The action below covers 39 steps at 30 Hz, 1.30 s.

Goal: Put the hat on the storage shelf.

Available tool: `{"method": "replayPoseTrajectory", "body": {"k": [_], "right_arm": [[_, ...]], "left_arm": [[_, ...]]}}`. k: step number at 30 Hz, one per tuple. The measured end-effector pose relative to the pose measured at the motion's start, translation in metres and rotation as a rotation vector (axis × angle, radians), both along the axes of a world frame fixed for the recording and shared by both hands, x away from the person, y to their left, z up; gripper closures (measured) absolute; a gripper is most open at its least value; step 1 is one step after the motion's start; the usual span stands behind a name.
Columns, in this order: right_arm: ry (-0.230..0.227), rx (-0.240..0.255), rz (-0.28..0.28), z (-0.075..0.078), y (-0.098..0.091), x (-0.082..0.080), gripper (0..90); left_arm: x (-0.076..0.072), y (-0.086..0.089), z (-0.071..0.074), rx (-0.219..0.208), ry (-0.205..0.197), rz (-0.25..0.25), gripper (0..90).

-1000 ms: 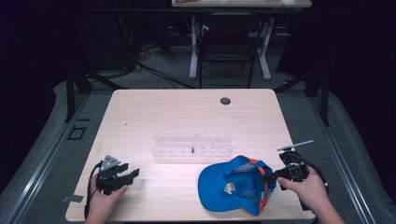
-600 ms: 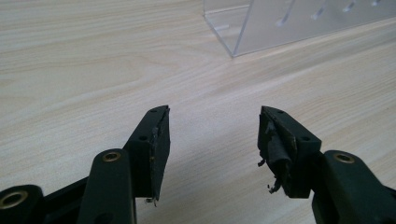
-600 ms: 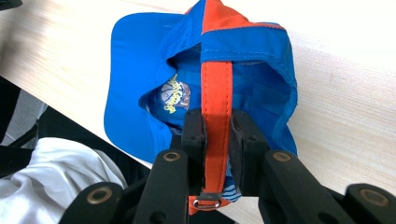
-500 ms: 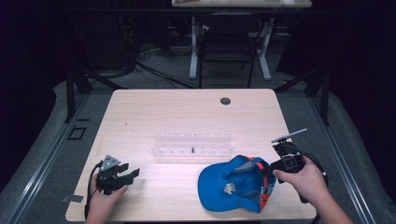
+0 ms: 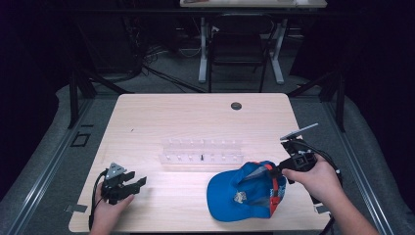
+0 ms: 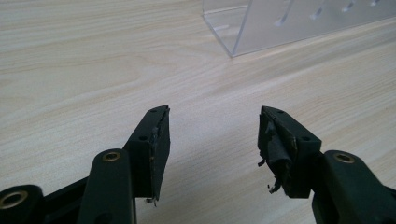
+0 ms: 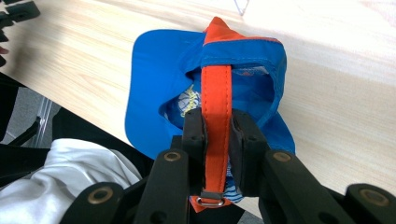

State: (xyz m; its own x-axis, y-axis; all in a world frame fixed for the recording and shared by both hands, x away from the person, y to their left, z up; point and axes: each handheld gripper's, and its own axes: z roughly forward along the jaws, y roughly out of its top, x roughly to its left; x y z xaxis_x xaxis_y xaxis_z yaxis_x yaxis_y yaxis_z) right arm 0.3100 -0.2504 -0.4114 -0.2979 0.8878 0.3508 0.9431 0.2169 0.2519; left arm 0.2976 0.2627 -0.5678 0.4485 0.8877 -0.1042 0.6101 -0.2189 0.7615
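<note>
A blue cap (image 5: 242,193) with an orange strap (image 7: 215,107) lies near the table's front right, its back end lifted. My right gripper (image 5: 284,171) is shut on that strap; in the right gripper view the jaws pinch the orange strap close to its metal buckle (image 7: 210,200). The blue cap (image 7: 163,84) hangs forward from the jaws over the wood. At the front left, my left gripper (image 5: 139,182) rests low on the table, open, with nothing between its fingertips (image 6: 156,135).
A clear acrylic rack (image 5: 201,151) with rows of small pegs stands at the table's middle; its corner (image 6: 243,28) shows ahead of the left jaws. A dark round grommet (image 5: 236,105) sits near the far edge. A chair and desk legs stand behind the table.
My right gripper has risen and moved slightly left with the strap in it, lifting the cap's back end. The left gripper has stayed where it was.
</note>
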Motion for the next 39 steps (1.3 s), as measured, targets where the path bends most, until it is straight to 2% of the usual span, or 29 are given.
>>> {"method": "replayPoseTrajectory", "body": {"k": [3,4,5,7,9,16,17,22,24,26,27,28,29,30,32,37,39], "right_arm": [[0.005,0.007,0.009,0.008,0.004,0.003,77.3],[-0.001,0.017,-0.006,0.010,0.007,0.003,77.3],[0.006,0.016,0.015,0.017,0.010,0.005,77.4],[0.006,0.019,0.023,0.019,0.011,0.007,77.3],[-0.006,0.045,0.010,0.027,0.018,0.009,77.4],[0.010,0.058,0.037,0.046,0.032,0.015,77.4],[0.021,0.078,0.044,0.051,0.038,0.017,77.4],[0.029,0.111,0.041,0.058,0.046,0.020,77.5],[0.045,0.125,0.060,0.061,0.049,0.022,77.4],[0.056,0.149,0.066,0.064,0.053,0.023,77.5],[0.059,0.179,0.055,0.068,0.057,0.024,77.4],[0.059,0.179,0.055,0.068,0.057,0.024,77.4],[0.070,0.205,0.065,0.071,0.061,0.026,77.5],[0.070,0.205,0.065,0.071,0.061,0.026,77.5],[0.082,0.259,0.072,0.075,0.068,0.026,77.5],[0.087,0.285,0.084,0.078,0.075,0.026,77.5],[0.088,0.314,0.073,0.078,0.080,0.027,77.6]], "left_arm": [[0.000,0.000,-0.001,-0.005,0.000,0.000,44.4],[0.001,0.000,-0.001,-0.002,0.001,-0.001,44.4],[0.001,-0.001,-0.001,-0.005,0.001,0.000,44.4],[0.000,-0.001,-0.001,-0.007,-0.001,-0.002,44.3],[0.000,-0.001,0.000,-0.007,0.001,-0.002,44.3],[0.000,-0.001,0.000,-0.005,0.000,-0.001,44.3],[0.000,-0.001,0.000,-0.007,0.000,-0.001,44.3],[0.000,-0.001,0.000,-0.007,0.000,-0.002,44.2],[0.000,-0.001,0.000,-0.007,-0.001,-0.002,44.3],[0.000,-0.001,0.000,-0.010,0.001,-0.001,44.3],[0.000,-0.001,0.000,-0.009,0.002,-0.001,44.2],[0.000,-0.001,0.000,-0.008,0.000,-0.002,44.2],[0.000,-0.001,0.000,-0.010,-0.002,-0.003,44.3],[0.000,-0.001,0.000,-0.010,-0.002,-0.003,44.3],[0.000,-0.001,0.000,-0.010,-0.004,-0.003,44.3],[0.000,-0.001,0.000,-0.009,-0.001,-0.003,44.2],[0.000,-0.001,0.000,-0.012,-0.003,-0.005,44.2]]}}
